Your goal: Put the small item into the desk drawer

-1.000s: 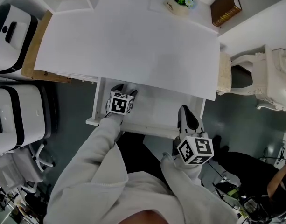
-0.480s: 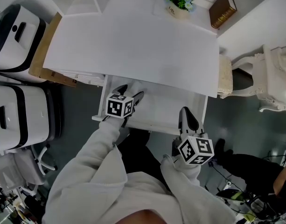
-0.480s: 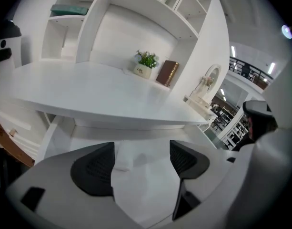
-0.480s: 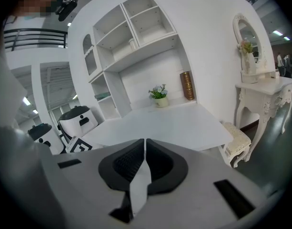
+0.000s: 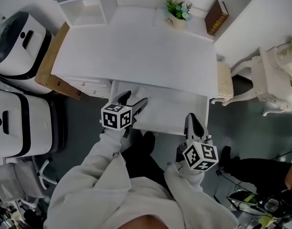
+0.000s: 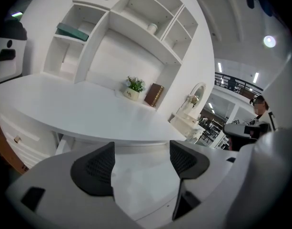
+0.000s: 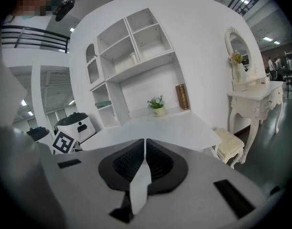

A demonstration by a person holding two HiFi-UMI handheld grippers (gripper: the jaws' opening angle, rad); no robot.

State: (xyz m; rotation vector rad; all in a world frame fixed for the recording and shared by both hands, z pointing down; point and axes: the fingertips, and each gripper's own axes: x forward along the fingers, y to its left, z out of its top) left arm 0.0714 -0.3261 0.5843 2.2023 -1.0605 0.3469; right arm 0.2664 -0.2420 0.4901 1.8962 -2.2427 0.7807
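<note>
Left gripper [image 5: 135,98] has drawn back toward the front of the drawer [image 5: 160,128], its jaws now wider apart and empty. A pale lump just ahead may be the small item [image 5: 139,90]. Right gripper [image 5: 191,118] stays closed, empty.

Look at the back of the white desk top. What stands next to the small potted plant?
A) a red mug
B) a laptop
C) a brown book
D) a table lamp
C: a brown book stands upright just right of the potted plant on the desk.
</note>
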